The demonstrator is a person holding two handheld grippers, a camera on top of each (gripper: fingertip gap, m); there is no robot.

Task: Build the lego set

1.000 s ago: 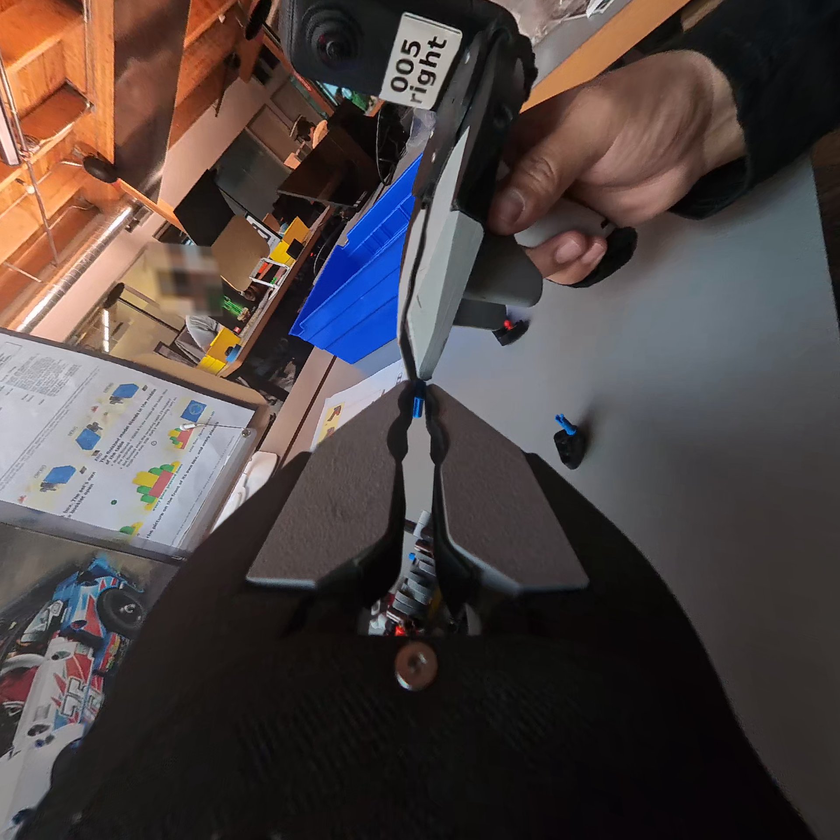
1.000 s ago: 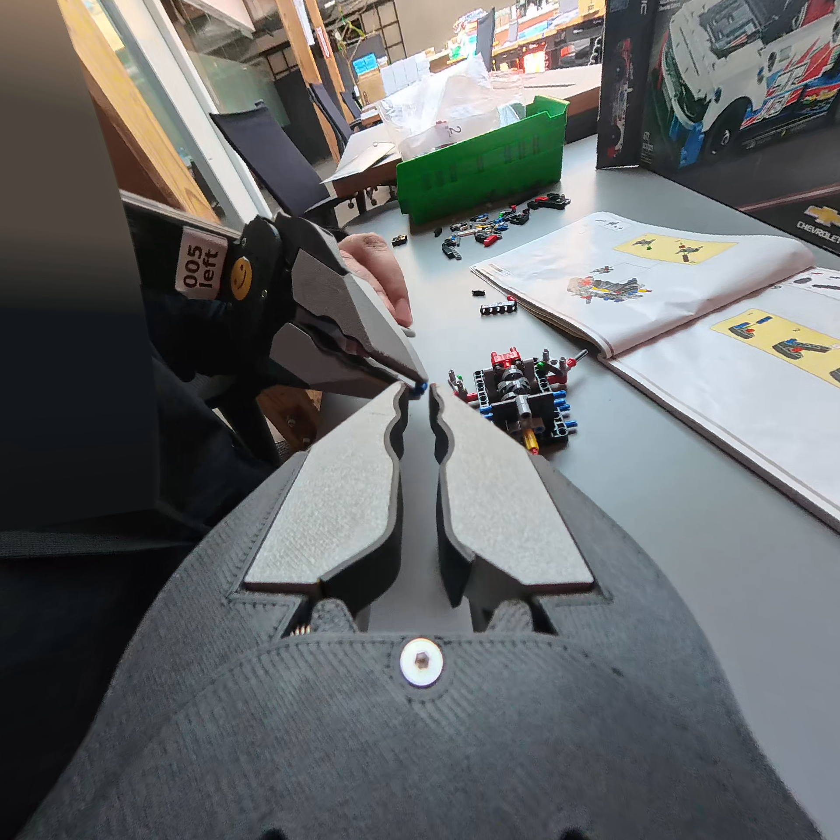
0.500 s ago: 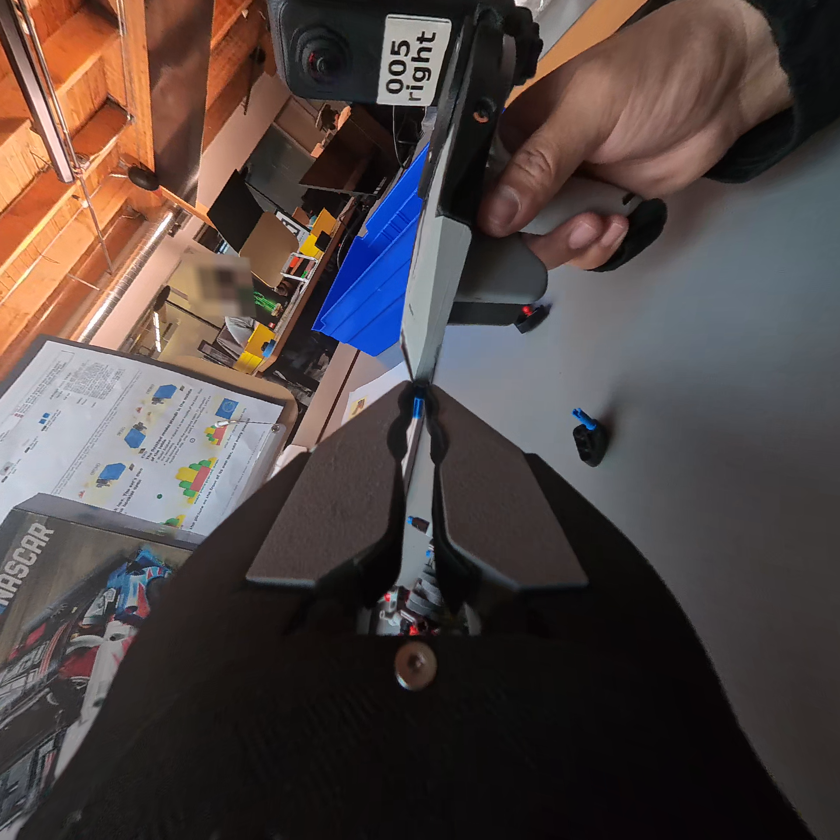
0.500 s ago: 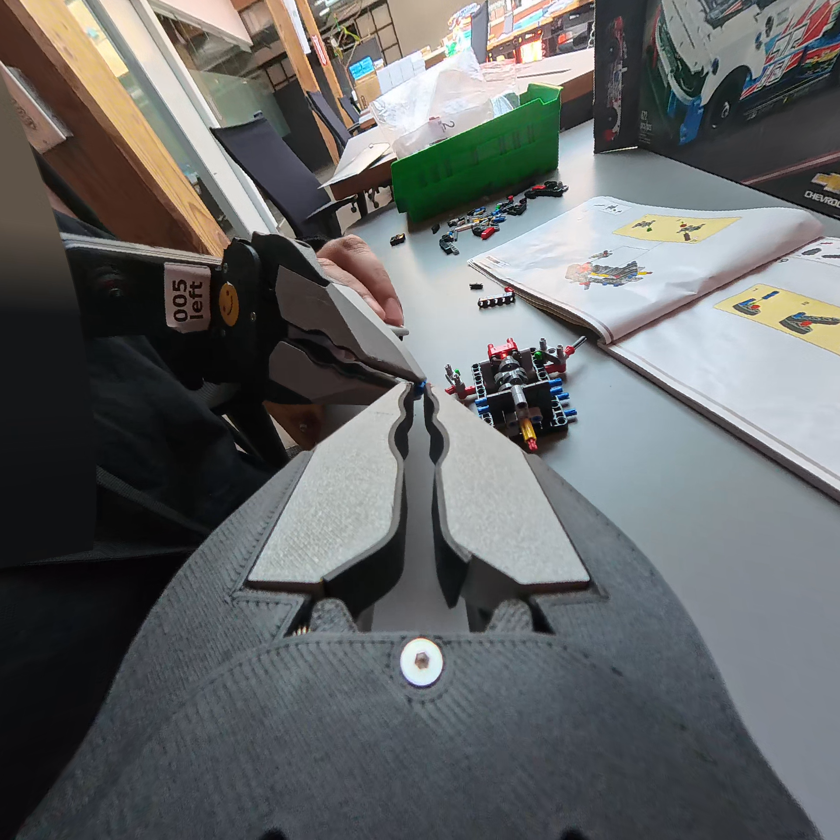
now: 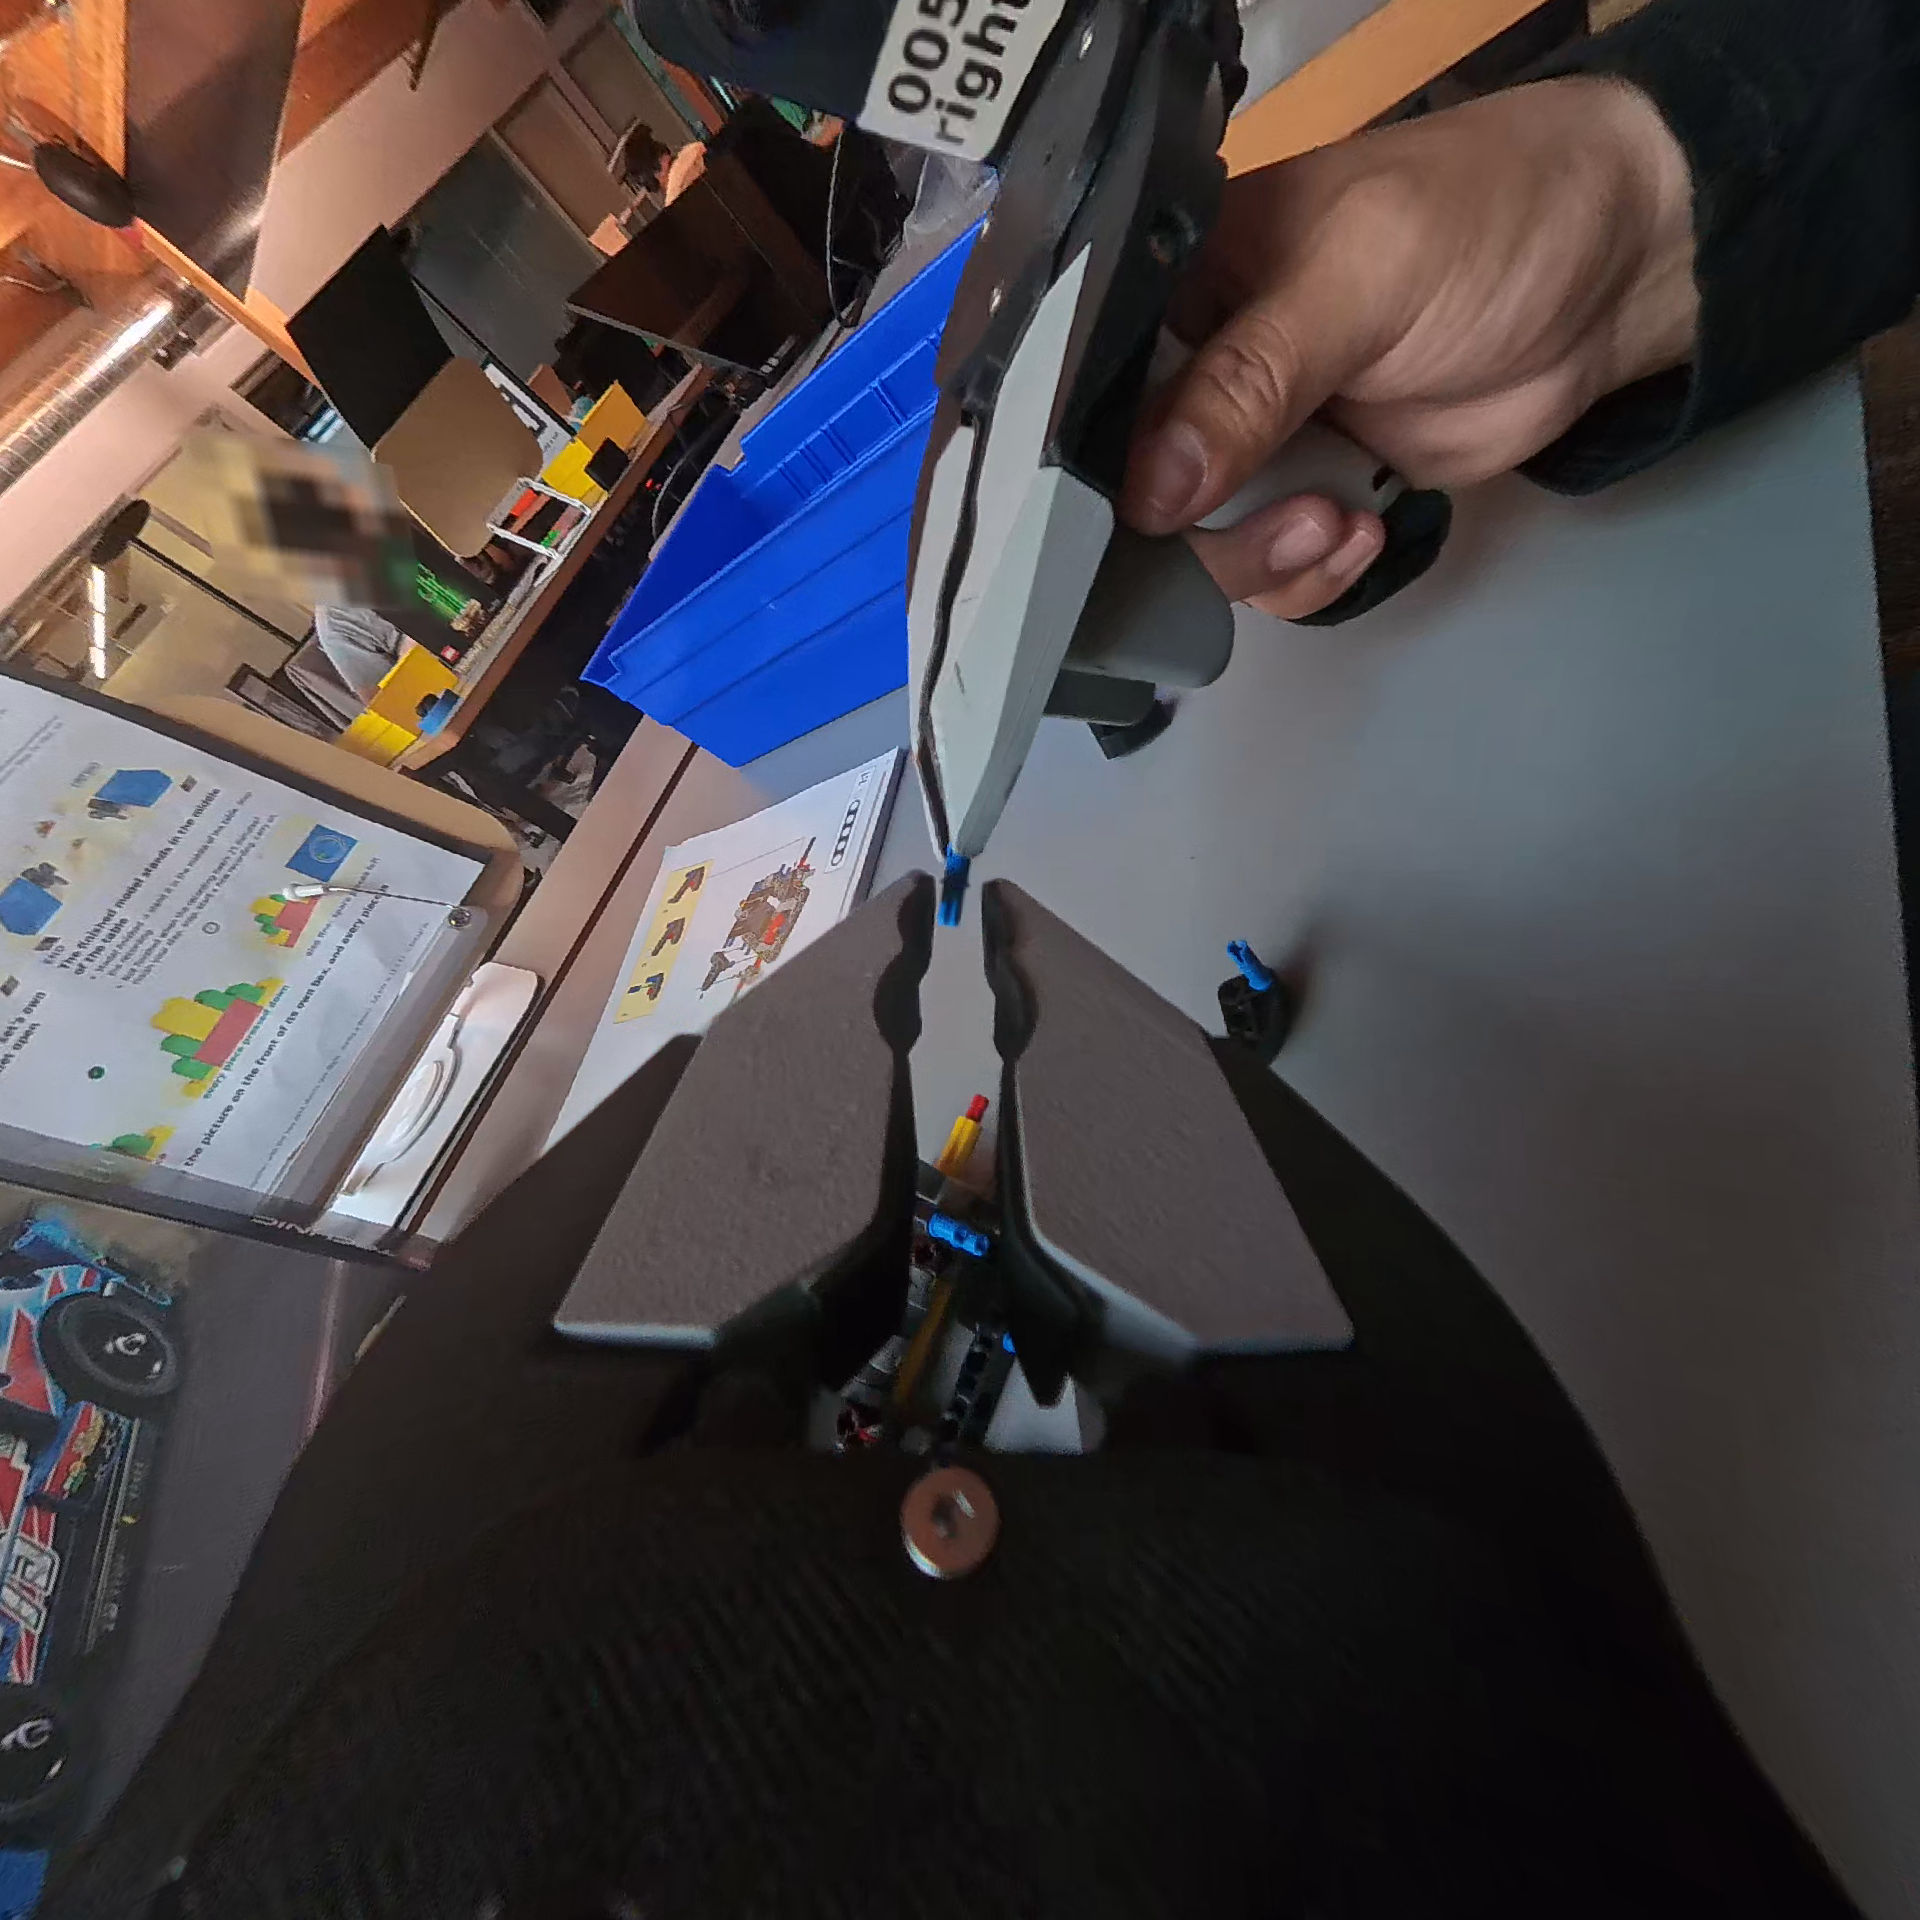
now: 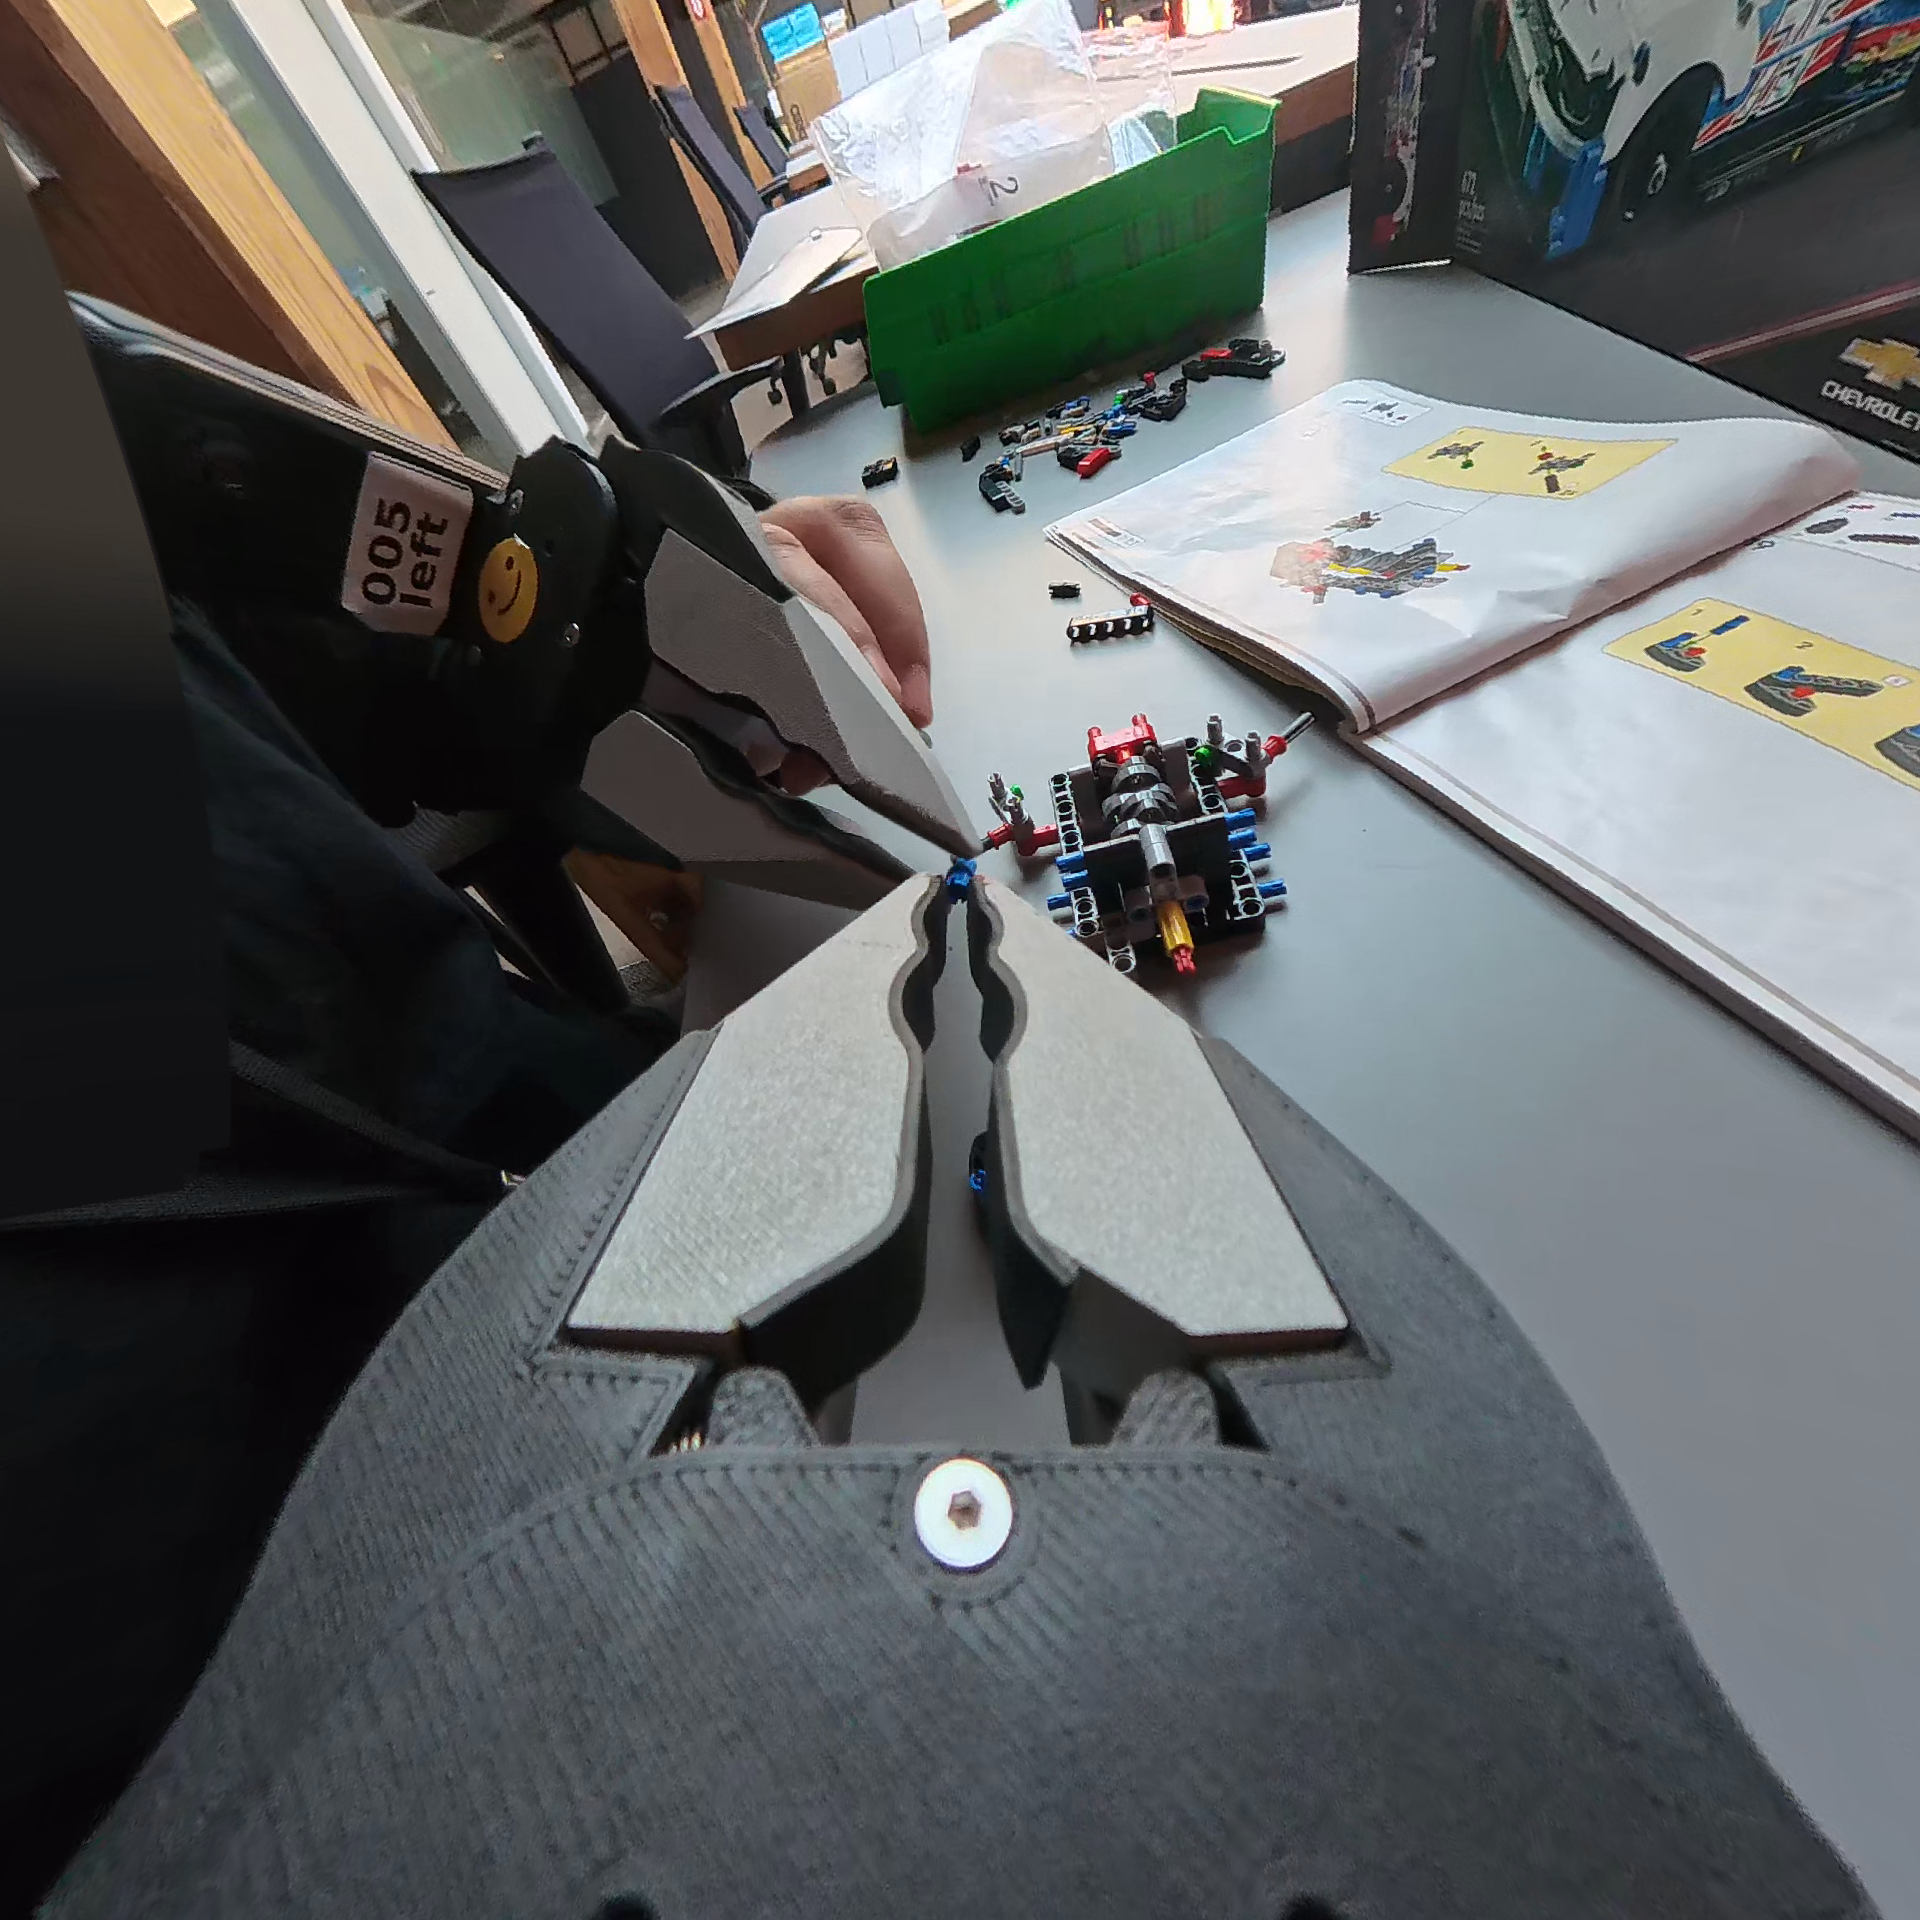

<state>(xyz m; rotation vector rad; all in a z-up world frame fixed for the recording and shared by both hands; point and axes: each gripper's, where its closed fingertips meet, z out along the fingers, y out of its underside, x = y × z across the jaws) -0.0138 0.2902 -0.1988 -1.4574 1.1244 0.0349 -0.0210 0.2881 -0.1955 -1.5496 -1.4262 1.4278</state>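
A small blue lego pin (image 6: 958, 879) sits between my right gripper's (image 6: 956, 889) tips, which are shut on it. In the left wrist view the pin (image 5: 949, 900) sticks out of the right gripper's closed tip and hangs between the tips of my left gripper (image 5: 956, 902), whose jaws stand slightly apart around it. The two grippers meet tip to tip above the grey table (image 6: 1455, 1091). The partly built black lego assembly (image 6: 1153, 862) with red, blue and yellow pins stands on the table just right of the tips.
A black piece with a blue pin (image 5: 1252, 1003) lies near the tips. An open instruction booklet (image 6: 1455, 540) lies to the right, with a short black beam (image 6: 1110, 625) beside it. Loose parts (image 6: 1091, 436) lie before a green bin (image 6: 1070, 270). The set's box (image 6: 1662, 156) and a blue bin (image 5: 810, 540) stand at the table's edges. The grippers are tip to tip, or close to it. Left tips and right tips are each some 25 cm from the short black beam (image 6: 1110, 625).
My right gripper closed onto the blue pin that my left gripper held. My left gripper's jaws have since widened a little around it.
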